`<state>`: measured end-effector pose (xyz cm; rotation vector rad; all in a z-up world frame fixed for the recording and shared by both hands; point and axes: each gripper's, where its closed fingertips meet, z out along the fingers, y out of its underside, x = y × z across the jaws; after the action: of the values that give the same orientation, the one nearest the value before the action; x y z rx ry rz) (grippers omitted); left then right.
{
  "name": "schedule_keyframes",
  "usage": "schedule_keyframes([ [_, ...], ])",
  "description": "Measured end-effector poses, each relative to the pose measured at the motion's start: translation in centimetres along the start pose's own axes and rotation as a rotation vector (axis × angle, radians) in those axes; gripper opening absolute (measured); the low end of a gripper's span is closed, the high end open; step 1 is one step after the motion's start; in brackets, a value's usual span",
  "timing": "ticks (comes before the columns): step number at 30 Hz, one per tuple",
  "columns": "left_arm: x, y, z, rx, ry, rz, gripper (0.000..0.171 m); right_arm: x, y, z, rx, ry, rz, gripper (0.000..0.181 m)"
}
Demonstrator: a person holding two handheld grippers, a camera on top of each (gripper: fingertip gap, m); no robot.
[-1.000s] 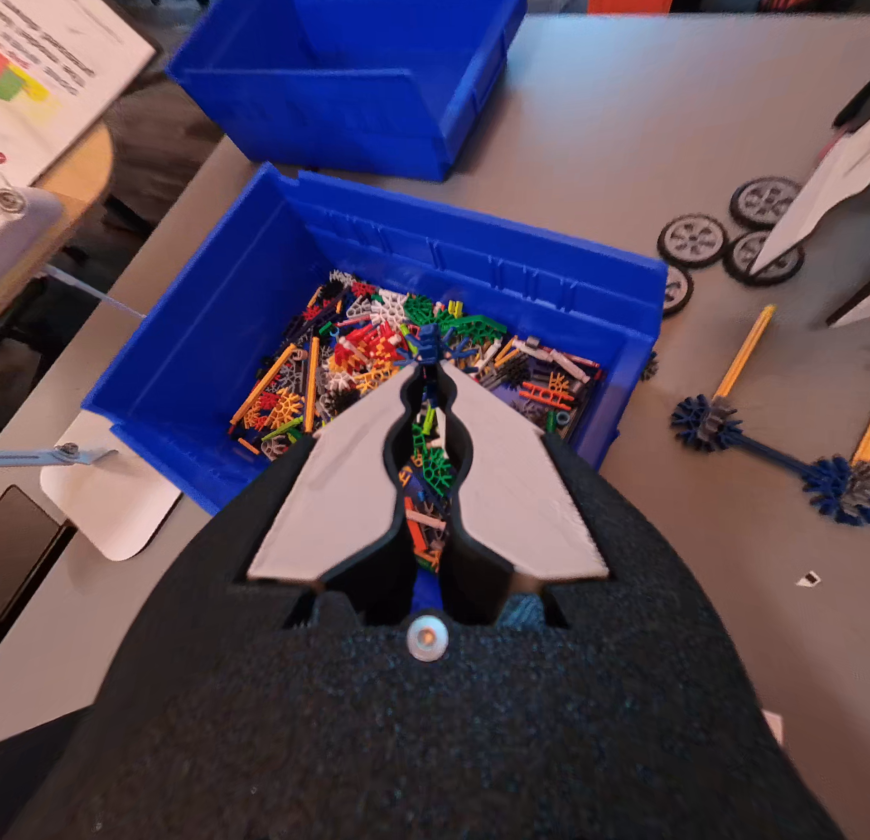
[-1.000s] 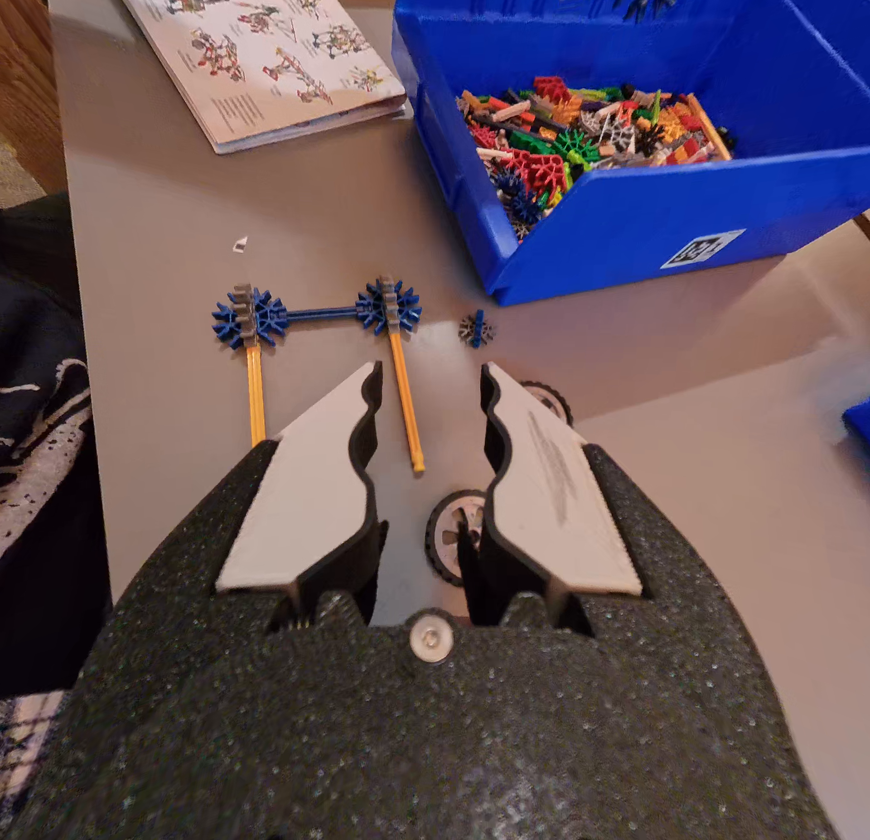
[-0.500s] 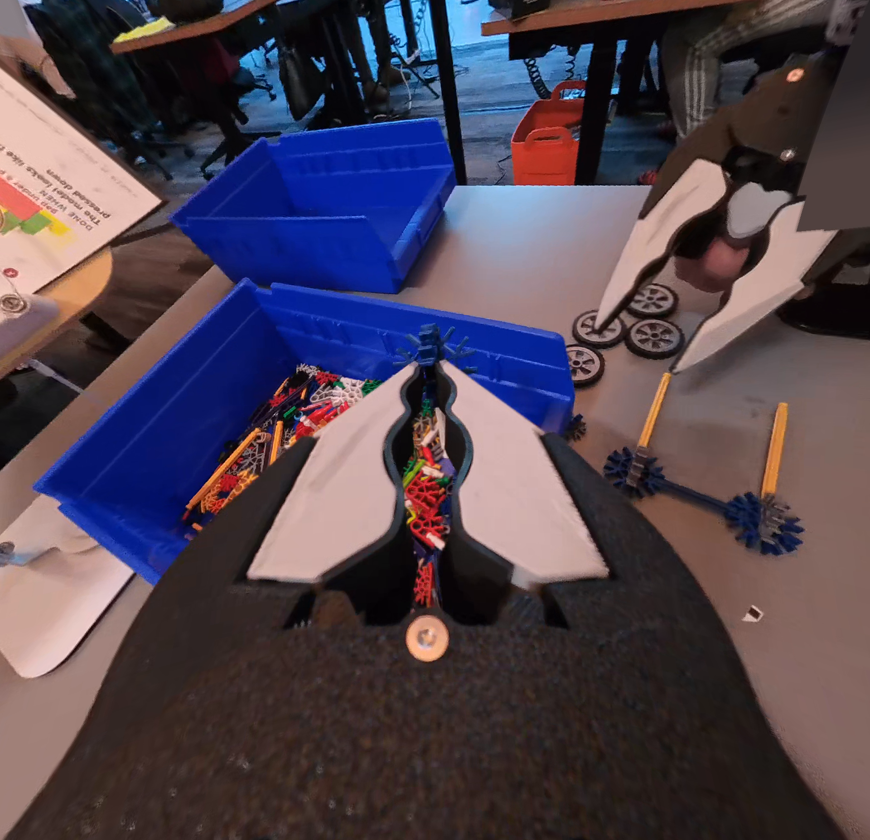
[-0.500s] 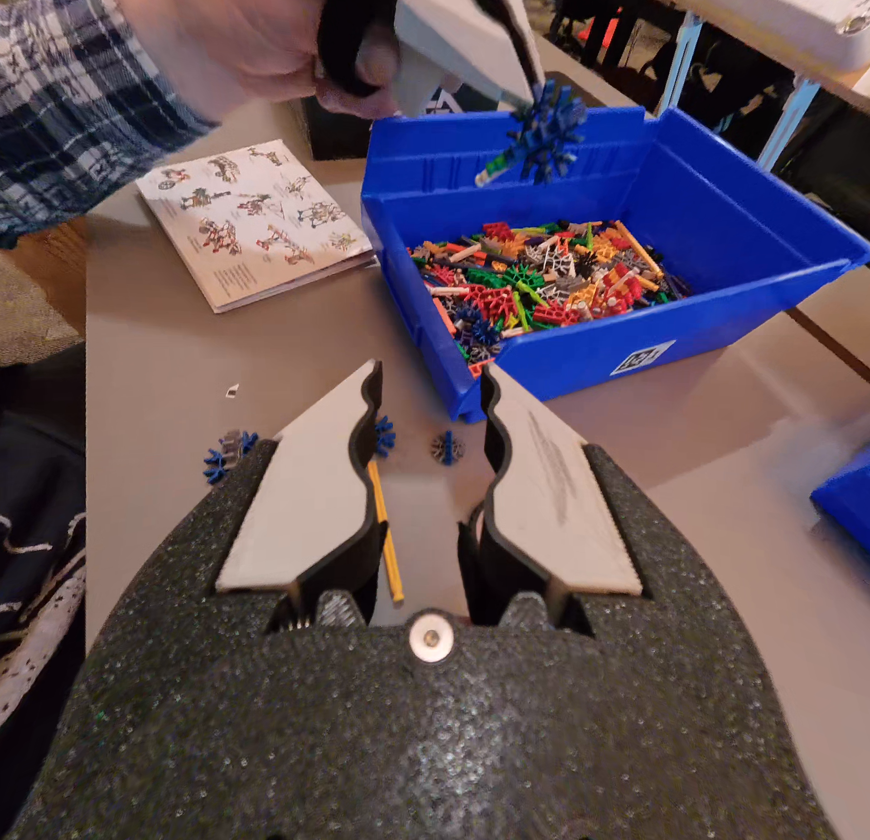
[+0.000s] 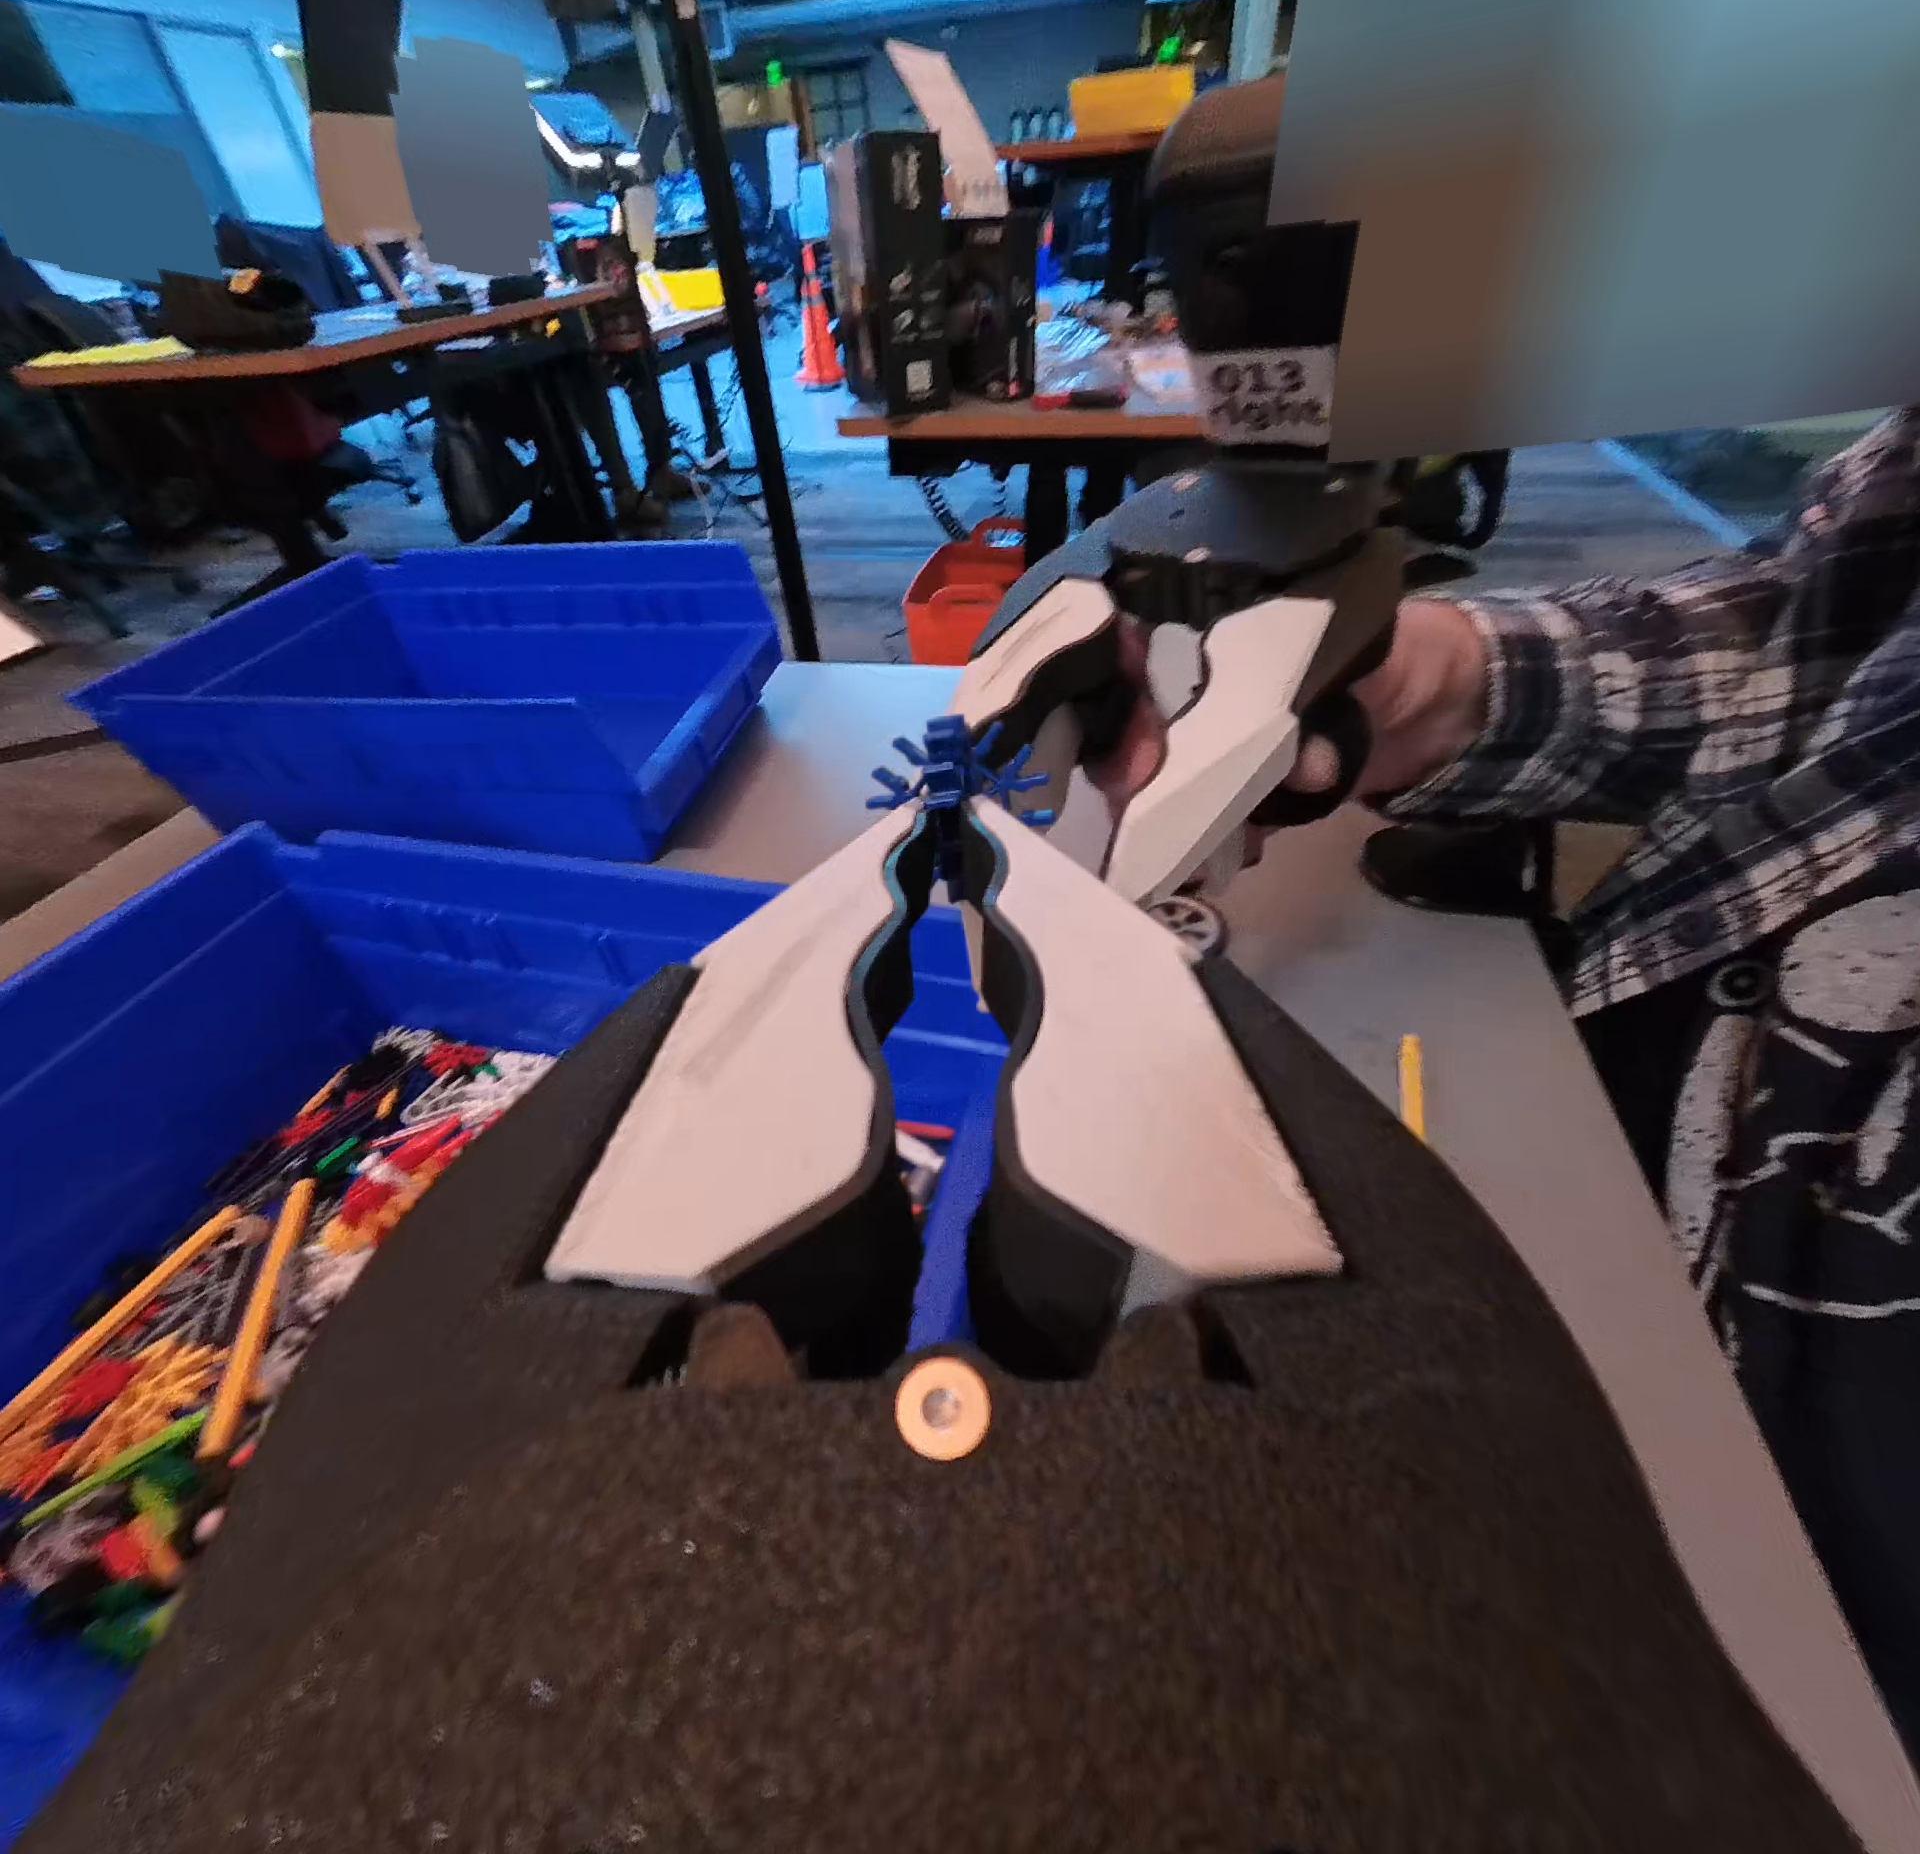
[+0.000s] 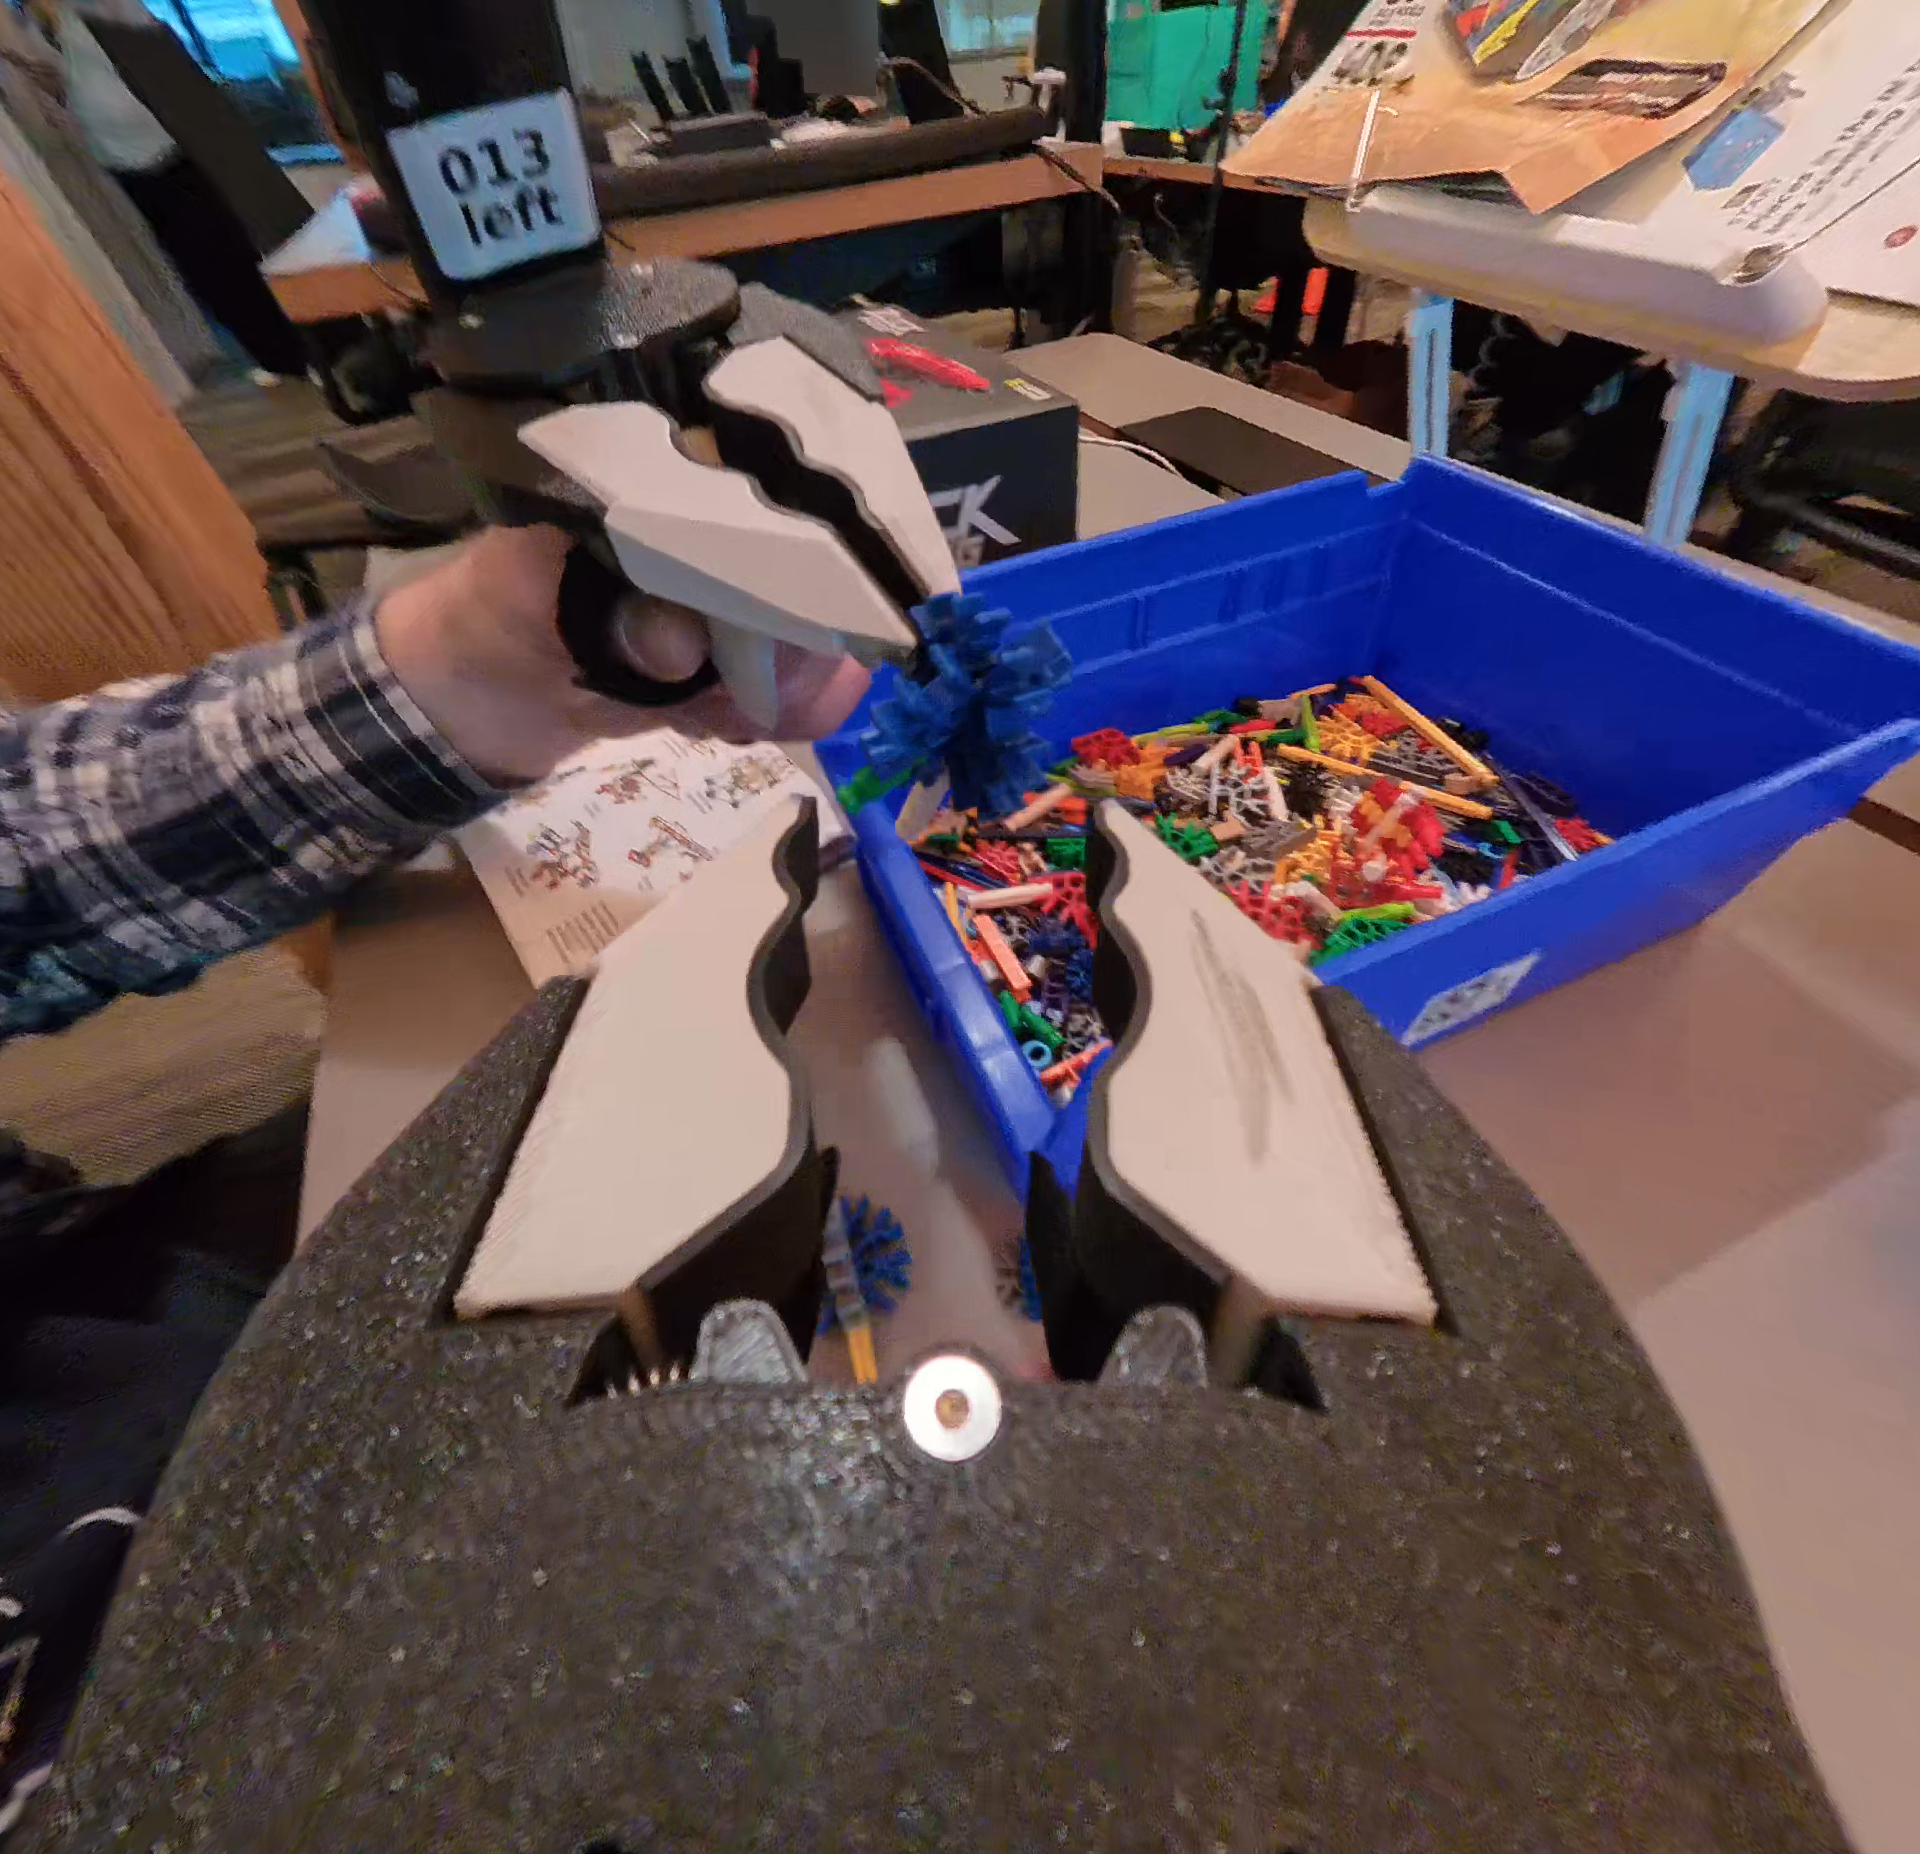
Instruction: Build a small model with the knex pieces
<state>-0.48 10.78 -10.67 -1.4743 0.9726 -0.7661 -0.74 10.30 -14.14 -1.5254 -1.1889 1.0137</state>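
Observation:
My left gripper (image 5: pixel 940 817) is shut on a blue snowflake-shaped connector (image 5: pixel 951 770) and holds it in the air above the near blue bin (image 5: pixel 520 911). The bin holds many small coloured rods and connectors (image 6: pixel 1299 817). In the right wrist view the left gripper (image 6: pixel 914 641) holds the connector (image 6: pixel 977 703) just above and ahead of my right gripper (image 6: pixel 956 828), which is open and empty. The right gripper (image 5: pixel 1091 848) hangs close beyond the connector. Below it on the grey table lies a blue connector on a yellow rod (image 6: pixel 862 1274).
A second, empty blue bin (image 5: pixel 468 692) stands farther back. An instruction booklet (image 6: pixel 623 838) lies left of the full bin (image 6: pixel 1558 599). A small wheel (image 5: pixel 1184 921) and a yellow rod (image 5: pixel 1410 1082) lie on the table. A person in a plaid sleeve (image 5: pixel 1662 724) stands at the table's right edge.
My left gripper has lifted the blue connector out of the bin and up toward the right gripper. My right gripper has risen off the table and tilted up toward the bin.

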Motion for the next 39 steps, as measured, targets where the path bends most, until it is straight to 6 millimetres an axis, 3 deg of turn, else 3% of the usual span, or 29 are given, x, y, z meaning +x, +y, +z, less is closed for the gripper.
schedule_keyframes([
  [4, 1.2, -0.7, 0.2, 0.077, 0.082, -0.058, 0.002, -1.0, -0.9, 0.8, 0.058, -0.095, 0.076, 0.056],
  [6, 1.5, -1.0, 0.2, 0.110, 0.094, -0.070, 0.003, -1.5, -1.0, 0.9, 0.077, -0.123, 0.083, 0.044],
  [9, 2.0, -1.0, -0.1, 0.140, 0.123, -0.091, 0.003, -1.9, -1.1, 0.7, 0.095, -0.128, 0.045, 0.042],
  [16, 2.3, 0.7, -0.6, 0.069, 0.084, -0.079, 0.006, -1.5, 0.1, 1.0, 0.008, 0.016, -0.180, 0.042],
  [23, 2.7, 1.7, -1.2, -0.002, 0.009, -0.068, 0.029, -0.3, 1.6, 0.8, -0.119, 0.196, -0.485, 0.042],
  [27, 3.3, 2.7, -0.6, -0.051, -0.018, -0.080, 0.036, -0.6, 2.5, 1.0, -0.166, 0.238, -0.618, 0.042],
  [33, 4.5, 4.0, 0.4, -0.091, 0.014, -0.105, 0.030, -1.3, 3.4, 1.4, -0.210, 0.278, -0.779, 0.042],
  [39, 4.7, 4.1, 0.3, -0.075, 0.030, -0.137, 0.025, -1.1, 3.5, 1.3, -0.222, 0.299, -0.811, 0.042],
])
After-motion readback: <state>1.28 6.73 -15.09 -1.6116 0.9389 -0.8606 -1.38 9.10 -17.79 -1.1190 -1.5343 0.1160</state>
